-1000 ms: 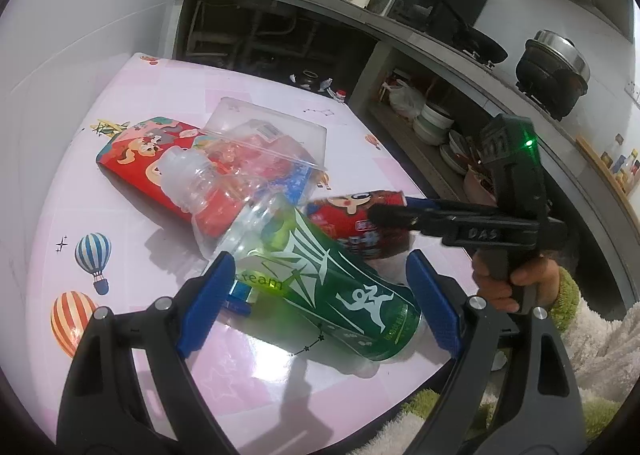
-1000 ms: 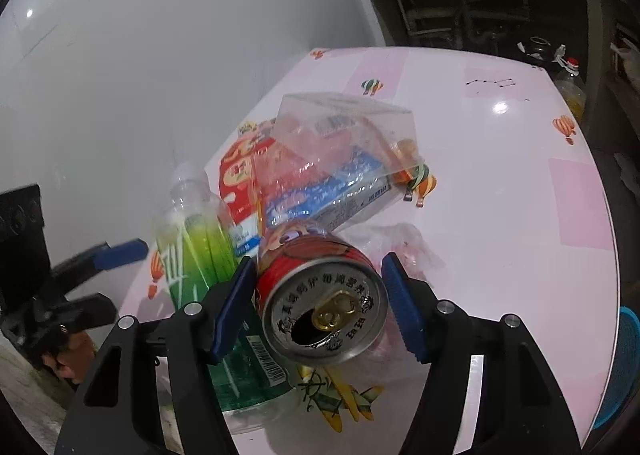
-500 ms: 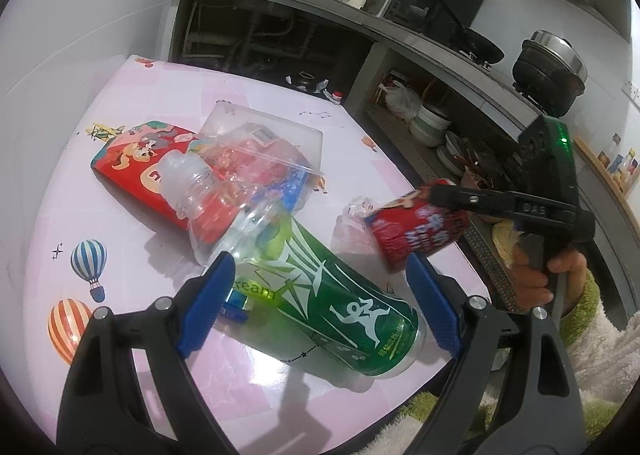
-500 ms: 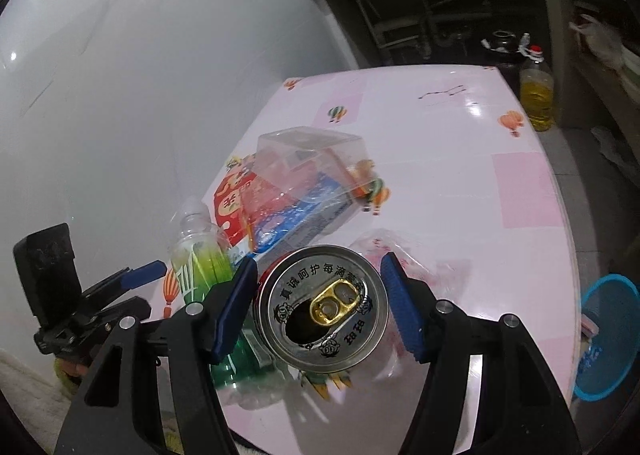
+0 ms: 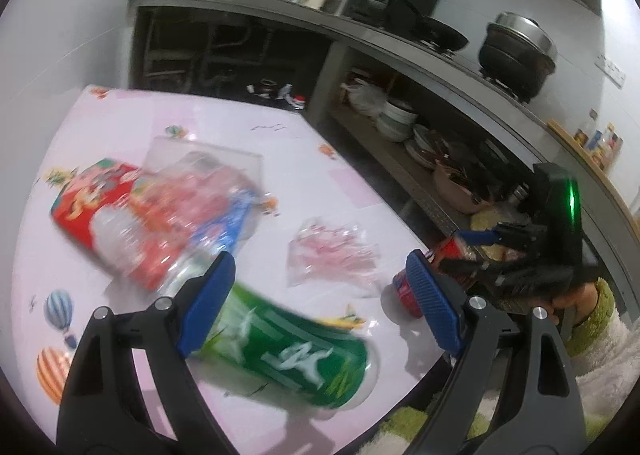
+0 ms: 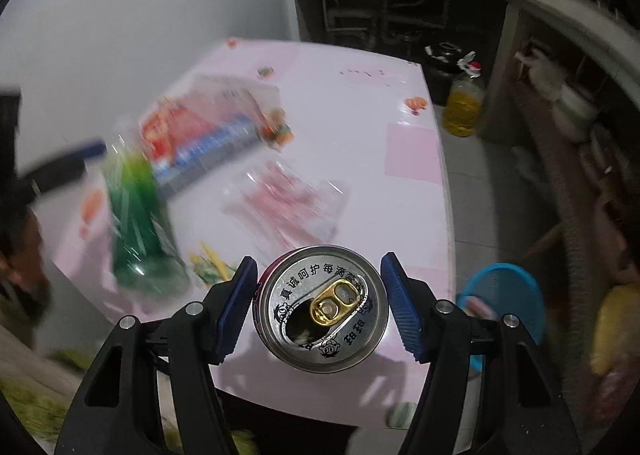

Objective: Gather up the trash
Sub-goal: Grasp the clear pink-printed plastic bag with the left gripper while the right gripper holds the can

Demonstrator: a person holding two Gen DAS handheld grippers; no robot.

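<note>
My right gripper (image 6: 318, 303) is shut on a red drink can (image 6: 324, 309), its opened silver top facing the camera, held over the table's near right corner. The can also shows in the left wrist view (image 5: 408, 289), beside the right gripper (image 5: 472, 251). My left gripper (image 5: 316, 303) is open and empty above a green plastic bottle (image 5: 280, 351) lying on the pink table (image 5: 248, 135). A red snack packet (image 5: 84, 207), a clear plastic box (image 5: 200, 175) and a clear wrapper (image 5: 332, 251) lie on the table.
A blue basket (image 6: 508, 303) stands on the floor right of the table. A yellow oil jug (image 6: 464, 103) stands on the floor beyond. A kitchen counter with a pot (image 5: 516, 51) and shelves of dishes (image 5: 400, 119) runs along the right.
My right gripper has carried the can rightward off the pile toward the table's right edge. The blue basket has come into its view. My left gripper has risen slightly.
</note>
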